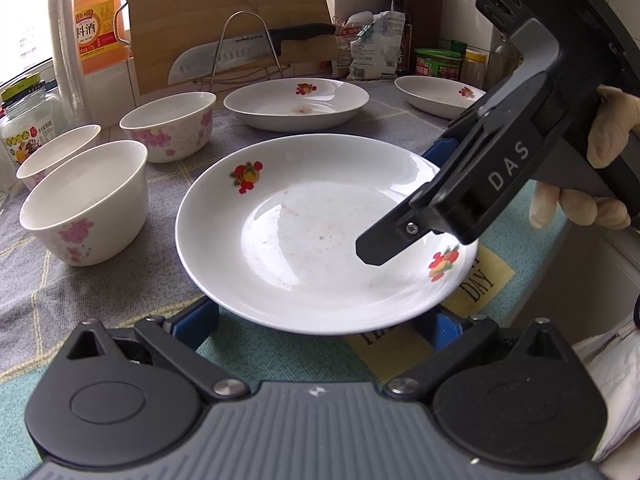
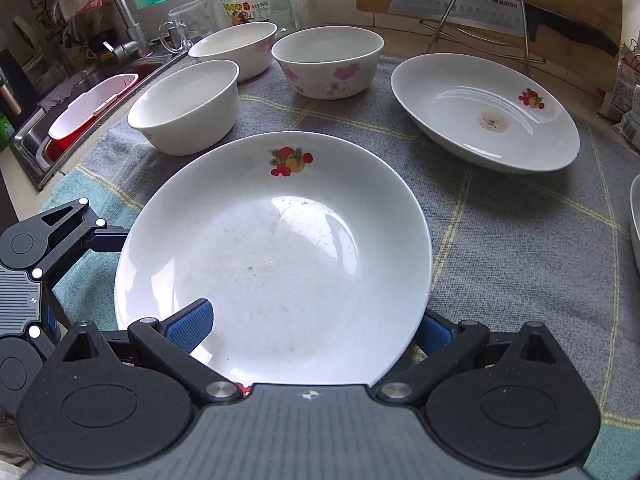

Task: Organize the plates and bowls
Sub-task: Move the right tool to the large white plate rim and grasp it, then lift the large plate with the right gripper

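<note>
A white plate (image 1: 320, 232) (image 2: 272, 248) with fruit prints lies on the checked cloth between both grippers. My left gripper (image 1: 320, 316) (image 2: 80, 280) is open, its blue pads (image 1: 196, 320) tucked under the plate's near rim. My right gripper (image 2: 312, 320) (image 1: 404, 200) is open and straddles the rim, one finger over the plate's inside and the other below the edge. Two more plates (image 1: 296, 100) (image 1: 436, 94) sit further back. Three white bowls with pink flowers (image 1: 84, 200) (image 1: 56, 152) (image 1: 168, 124) stand to the left.
A cutting board (image 1: 224, 12), a knife (image 1: 240, 52) on a wire rack, bottles and jars line the back wall. A sink (image 2: 76, 120) with a red tub and a tap lies beyond the bowls. A gloved hand (image 1: 608, 128) holds the right gripper.
</note>
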The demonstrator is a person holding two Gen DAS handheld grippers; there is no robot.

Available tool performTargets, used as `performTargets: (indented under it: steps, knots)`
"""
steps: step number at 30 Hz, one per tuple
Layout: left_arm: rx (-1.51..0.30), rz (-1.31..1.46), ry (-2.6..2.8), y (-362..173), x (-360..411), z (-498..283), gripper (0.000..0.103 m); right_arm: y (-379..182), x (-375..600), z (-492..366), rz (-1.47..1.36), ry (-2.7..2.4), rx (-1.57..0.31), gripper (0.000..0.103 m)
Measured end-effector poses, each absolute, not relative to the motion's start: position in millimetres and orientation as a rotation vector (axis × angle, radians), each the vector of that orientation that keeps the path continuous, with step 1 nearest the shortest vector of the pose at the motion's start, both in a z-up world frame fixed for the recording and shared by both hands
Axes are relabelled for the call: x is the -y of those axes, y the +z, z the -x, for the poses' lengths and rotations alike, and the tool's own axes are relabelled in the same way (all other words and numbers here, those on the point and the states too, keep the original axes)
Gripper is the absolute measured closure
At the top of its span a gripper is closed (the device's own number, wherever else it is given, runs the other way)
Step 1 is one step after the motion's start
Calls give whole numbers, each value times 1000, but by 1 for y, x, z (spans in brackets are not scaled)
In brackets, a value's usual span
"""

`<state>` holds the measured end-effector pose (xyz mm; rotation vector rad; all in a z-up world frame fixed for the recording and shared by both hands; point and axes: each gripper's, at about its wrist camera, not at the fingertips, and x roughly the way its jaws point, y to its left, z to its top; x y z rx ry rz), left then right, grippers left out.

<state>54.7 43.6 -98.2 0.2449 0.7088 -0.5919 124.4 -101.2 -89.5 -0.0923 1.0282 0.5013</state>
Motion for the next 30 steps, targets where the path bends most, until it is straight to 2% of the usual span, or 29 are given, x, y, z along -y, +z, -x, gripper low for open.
performTargets:
  steps: [30]
  knots:
    - [-635,-264,-704,-102,-52,-57,0,-87,110,-174,97,697,-1087,0]
